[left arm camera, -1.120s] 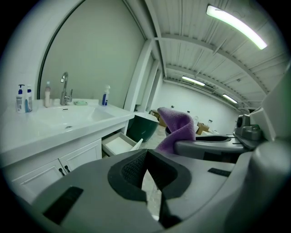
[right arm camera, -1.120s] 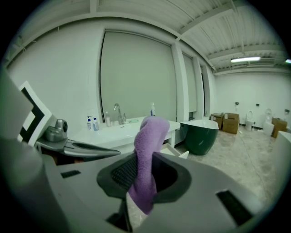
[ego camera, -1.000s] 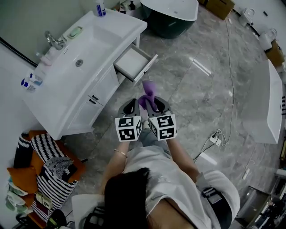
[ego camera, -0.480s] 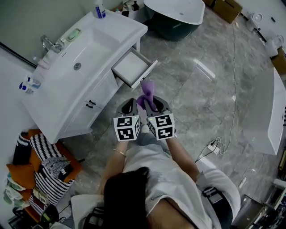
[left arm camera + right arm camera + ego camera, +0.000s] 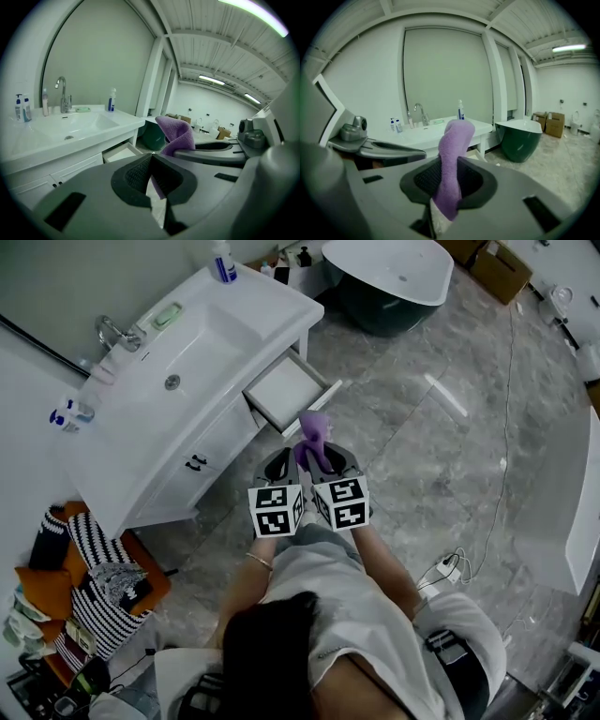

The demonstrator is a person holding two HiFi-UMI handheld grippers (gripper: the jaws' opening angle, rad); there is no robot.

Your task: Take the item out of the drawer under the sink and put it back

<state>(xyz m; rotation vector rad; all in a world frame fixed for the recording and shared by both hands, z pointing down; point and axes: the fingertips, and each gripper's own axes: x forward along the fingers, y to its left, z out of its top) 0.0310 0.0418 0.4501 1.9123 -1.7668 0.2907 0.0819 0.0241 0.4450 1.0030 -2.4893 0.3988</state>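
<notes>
And the gap is closing: over the last second the open drawer [image 5: 284, 390] under the sink [image 5: 187, 343] has slid closer to both grippers in the head view, so the person has carried the load towards the cabinet. The right gripper [image 5: 449, 174] is clamped on the purple cloth [image 5: 313, 434], pads pressing its lower part while the free end stands up and flops over above the jaws, just as it did a second ago, with no slip in that grip. The left gripper [image 5: 151, 161] travels alongside, jaws brought together with nothing between them. The cloth is out of the drawer, held in the air just short of the drawer's front edge and not yet over the tray. By my reading, the taking-out half is done and the return is under way. What is left is to bring the cloth over the white tray, lower it and let go. The drawer stands open, so nothing blocks the way.
</notes>
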